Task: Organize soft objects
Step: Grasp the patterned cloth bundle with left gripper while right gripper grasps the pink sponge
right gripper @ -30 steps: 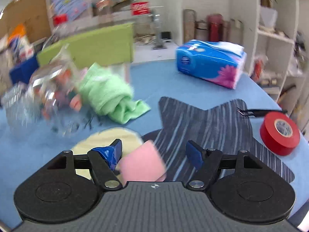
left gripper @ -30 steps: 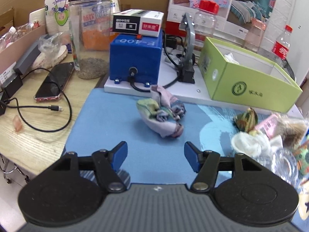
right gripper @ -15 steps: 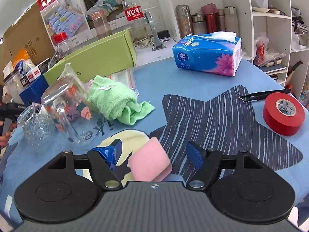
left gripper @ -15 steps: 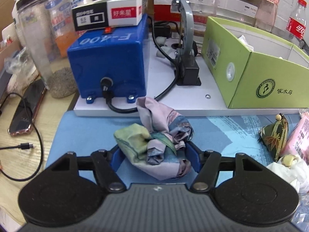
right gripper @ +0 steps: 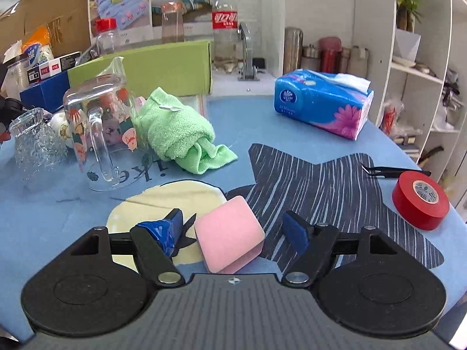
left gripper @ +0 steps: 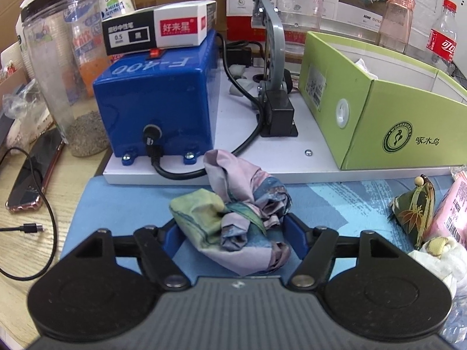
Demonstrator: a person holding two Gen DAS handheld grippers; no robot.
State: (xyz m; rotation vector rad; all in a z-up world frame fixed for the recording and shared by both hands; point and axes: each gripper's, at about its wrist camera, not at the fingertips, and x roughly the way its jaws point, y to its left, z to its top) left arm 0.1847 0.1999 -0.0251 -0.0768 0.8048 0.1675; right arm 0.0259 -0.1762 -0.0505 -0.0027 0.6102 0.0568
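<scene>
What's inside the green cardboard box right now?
Over the green cardboard box's near wall, only white inner walls and a bit of crumpled white material show. That wall hides the floor and anything lower.

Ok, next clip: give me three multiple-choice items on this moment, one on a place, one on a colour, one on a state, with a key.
1. Where does the pink sponge lie?
A. Between the fingers of the right gripper, on the mat
B. Inside the green box
C. On top of the tissue pack

2. What colour is the tape roll at the mat's right edge?
A. Yellow
B. Red
C. White

3. How does the crumpled cloth stand to the left gripper?
A. Lifted clear of the mat
B. Far ahead of the fingers
C. On the mat between the fingers, whose jaws are opening

Key: 1 A, the sponge sits between the blue pads with gaps on both sides. 2 B, the roll is plainly red beside the black tweezers. 3 C, the cloth rests on the blue mat with a finger on each side.
</scene>
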